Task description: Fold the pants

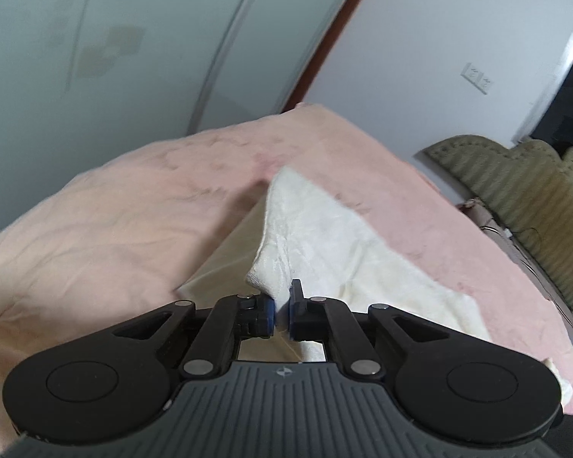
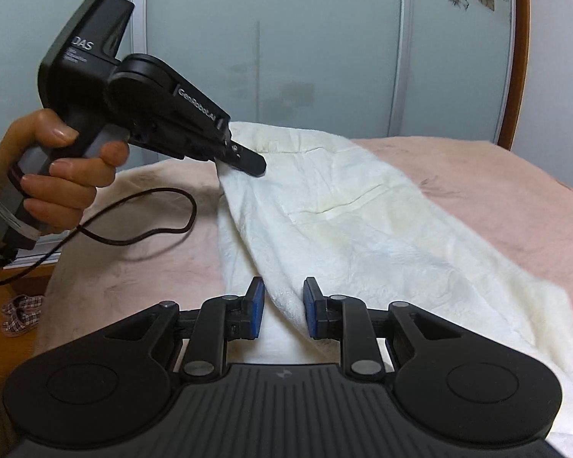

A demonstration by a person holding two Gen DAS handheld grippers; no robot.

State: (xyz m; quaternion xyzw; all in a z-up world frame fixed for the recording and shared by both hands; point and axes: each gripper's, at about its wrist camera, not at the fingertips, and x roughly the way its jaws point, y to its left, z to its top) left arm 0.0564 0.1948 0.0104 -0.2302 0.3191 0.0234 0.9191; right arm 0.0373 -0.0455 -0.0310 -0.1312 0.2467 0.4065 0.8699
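Observation:
The white fleece pants (image 2: 347, 221) lie stretched across the pink blanket (image 2: 496, 179) on the bed. My left gripper (image 1: 283, 307) is shut on a corner of the pants (image 1: 324, 236) and holds it lifted above the bed. It also shows in the right wrist view (image 2: 244, 160), held by a hand at the upper left, pinching the pants' edge. My right gripper (image 2: 283, 307) has its blue pads a little apart, with a fold of the pants lying between them; the pads do not press it.
The bed's pink blanket (image 1: 95, 229) ends at the left edge in the right wrist view, with wooden floor and a checked slipper (image 2: 21, 315) below. A black cable (image 2: 141, 236) hangs from the left gripper. Pale sliding doors (image 2: 286, 38) stand behind the bed; an olive headboard (image 1: 515, 183) is at right.

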